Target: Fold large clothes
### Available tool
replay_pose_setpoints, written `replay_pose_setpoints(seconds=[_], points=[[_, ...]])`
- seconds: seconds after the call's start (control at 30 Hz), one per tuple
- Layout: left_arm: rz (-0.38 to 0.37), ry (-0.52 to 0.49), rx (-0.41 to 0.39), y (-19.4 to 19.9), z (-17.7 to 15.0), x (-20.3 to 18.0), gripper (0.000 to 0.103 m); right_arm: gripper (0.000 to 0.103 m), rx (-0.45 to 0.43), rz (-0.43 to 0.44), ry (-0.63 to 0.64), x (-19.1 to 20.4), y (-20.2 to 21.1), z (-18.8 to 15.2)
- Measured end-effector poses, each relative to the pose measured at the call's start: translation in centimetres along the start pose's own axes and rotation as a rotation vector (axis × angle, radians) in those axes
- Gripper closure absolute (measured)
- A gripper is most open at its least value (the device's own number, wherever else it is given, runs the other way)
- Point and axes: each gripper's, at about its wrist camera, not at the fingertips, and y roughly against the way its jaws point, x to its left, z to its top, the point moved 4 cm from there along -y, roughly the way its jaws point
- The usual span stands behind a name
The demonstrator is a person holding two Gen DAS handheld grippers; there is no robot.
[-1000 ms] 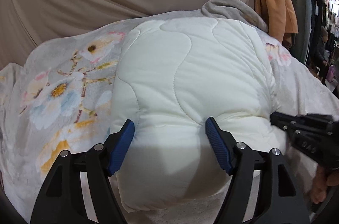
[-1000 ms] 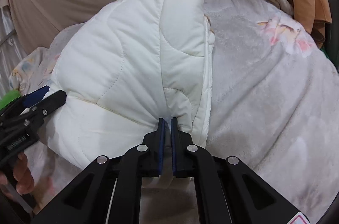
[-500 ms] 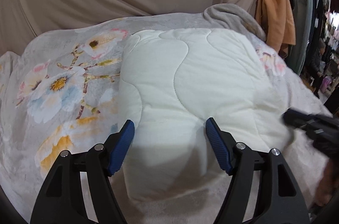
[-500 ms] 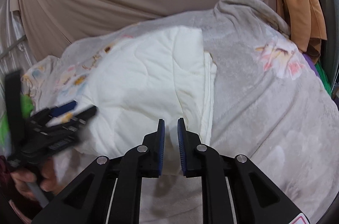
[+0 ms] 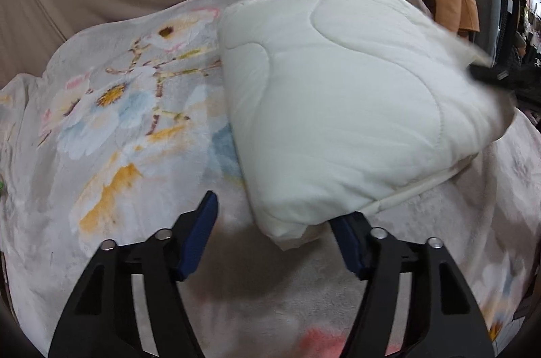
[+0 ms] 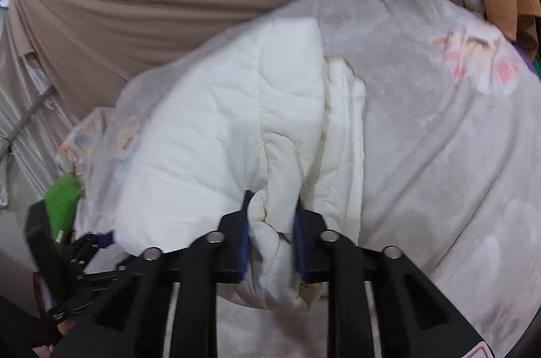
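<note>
floral grey plush blanket (image 5: pixel 111 134) carries the folded white quilted garment (image 5: pixel 338 107); right gripper (image 6: pixel 270 239) has re-pinched its edge, lifting; left gripper (image 5: pixel 274 243) jaws spread, closing, empty.

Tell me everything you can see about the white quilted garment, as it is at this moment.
The white quilted garment is cream-white, padded, stitched in wavy lines, folded into a thick bundle whose layered edges show on one side. It lies on a grey floral blanket. The right hand-held gripper pinches a bunched fold at its near edge. The left hand-held gripper is closing with a corner between its jaws, not yet pressed.
</note>
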Motion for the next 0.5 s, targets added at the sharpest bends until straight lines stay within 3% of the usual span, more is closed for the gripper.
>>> replay_pose_setpoints(seconds=[0.07, 0.1, 0.17, 0.23, 0.5], points=[[-0.021, 0.012, 0.006, -0.1, -0.1, 0.5, 0.043, 0.090, -0.096, 0.060, -0.019, 0.2, 3.4, 0.4], [-0.035, 0.023, 0.018, -0.4, -0.1, 0.6, 0.043, 0.090, -0.108, 0.047, -0.024, -0.2, 3.9, 0.4], [-0.039, 0.024, 0.034, -1.3, -0.3, 0.2, 0.043, 0.090, -0.024, -0.077, -0.010, -2.1, 1.1, -0.8], [-0.017, 0.016, 0.033, -1.4, -0.3, -0.2, 0.043, 0.088, 0.081, -0.099, -0.037, -4.2, -3.2, -2.8], [-0.030, 0.029, 0.024, 1.0, -0.3, 0.0, 0.043, 0.076, 0.053, -0.130, 0.009, -2.5, -0.9, -2.0]])
